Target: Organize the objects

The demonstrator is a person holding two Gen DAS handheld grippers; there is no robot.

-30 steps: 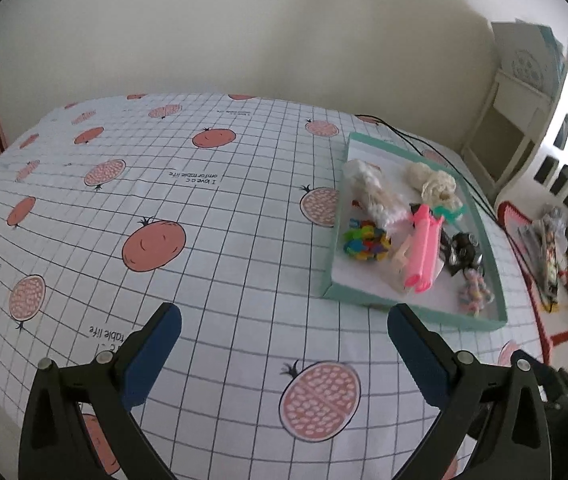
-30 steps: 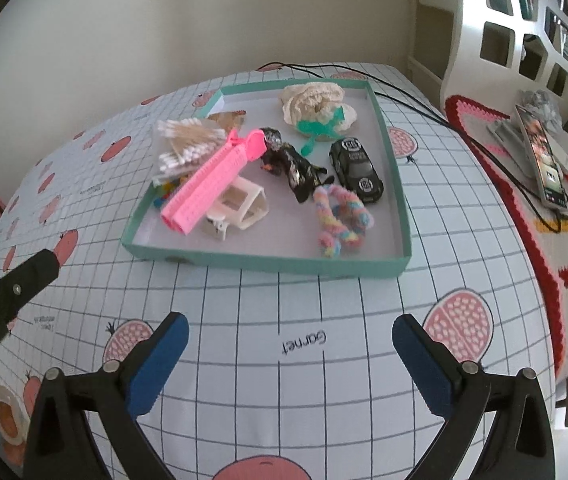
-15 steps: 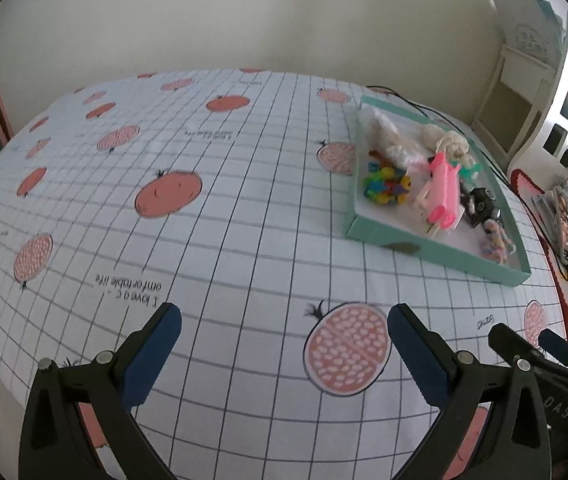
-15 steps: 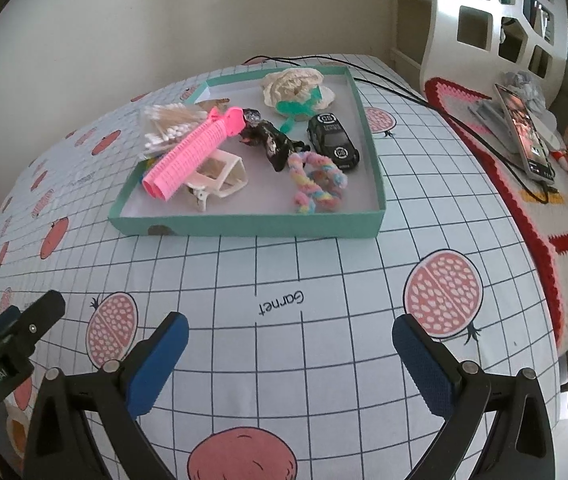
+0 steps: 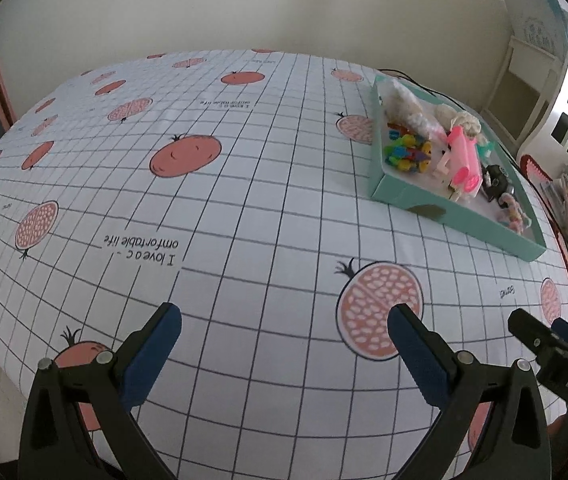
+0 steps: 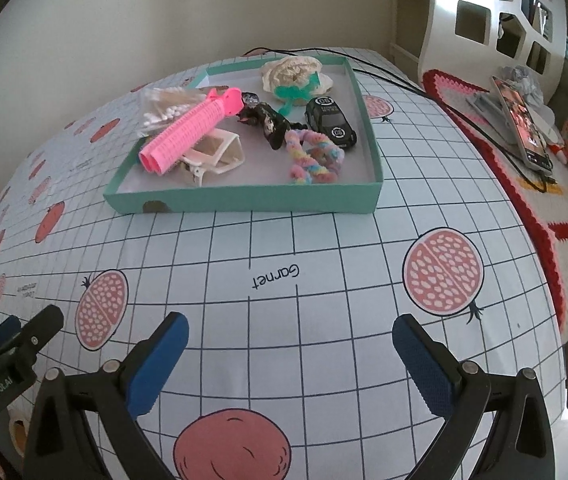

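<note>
Both the left gripper (image 5: 284, 344) and right gripper (image 6: 290, 354) gape wide, grasping nothing. Each hangs well short of the teal tray (image 6: 244, 200), above the tablecloth (image 6: 284, 280).

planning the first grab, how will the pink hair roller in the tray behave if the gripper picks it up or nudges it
The pink hair roller looks like a hollow ridged plastic tube, so probably light and stiff, and the ridges should help grip. It lies tilted on the white clip and the bag of cotton swabs, so a nudge may roll it off onto the tray floor.
</note>
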